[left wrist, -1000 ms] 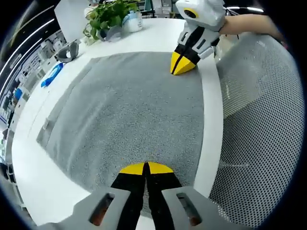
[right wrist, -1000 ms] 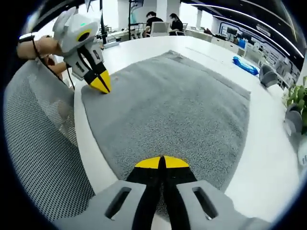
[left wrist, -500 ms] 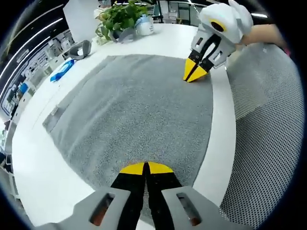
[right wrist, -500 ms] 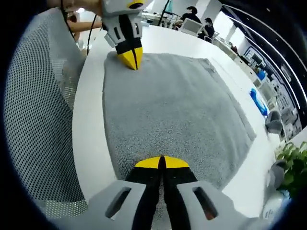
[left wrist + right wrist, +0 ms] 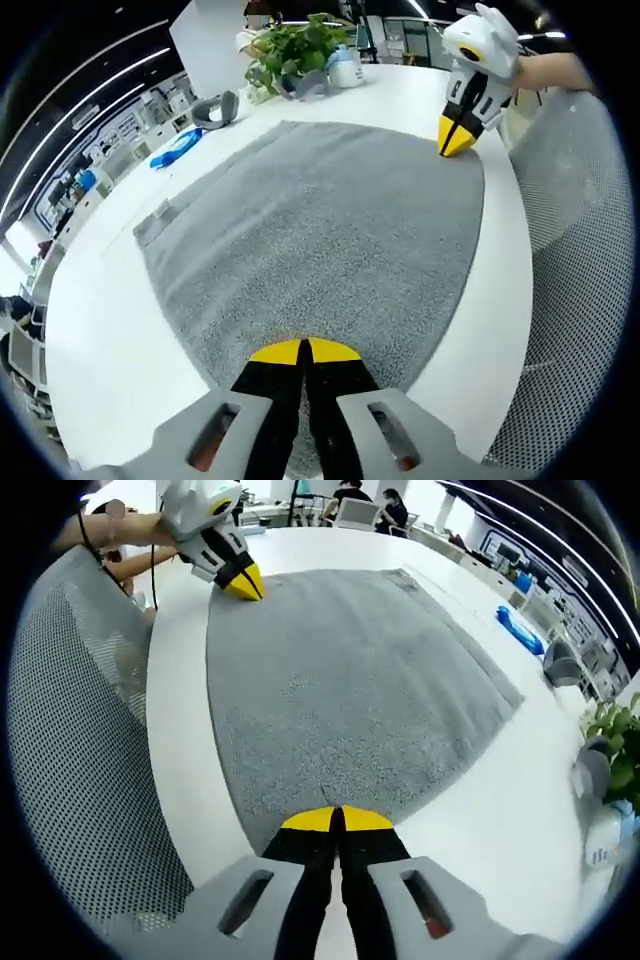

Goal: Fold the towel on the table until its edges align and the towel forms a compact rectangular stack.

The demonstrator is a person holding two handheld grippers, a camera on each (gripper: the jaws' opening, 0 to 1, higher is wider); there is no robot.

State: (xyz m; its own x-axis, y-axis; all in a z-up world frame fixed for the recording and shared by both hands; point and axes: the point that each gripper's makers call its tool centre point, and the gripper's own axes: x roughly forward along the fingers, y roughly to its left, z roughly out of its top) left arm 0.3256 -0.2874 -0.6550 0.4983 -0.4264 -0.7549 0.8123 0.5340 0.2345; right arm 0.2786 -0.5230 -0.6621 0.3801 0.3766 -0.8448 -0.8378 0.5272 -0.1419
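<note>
Grey towel lies spread flat on the white surface, single layer, near edge along the surface's rim. Left gripper at one near corner, jaws pinched tight on the towel; right gripper at the other near corner, jaws likewise clamped on it. Beyond the far edge: potted plant, blue item. Mesh chair back beside the surface.
</note>
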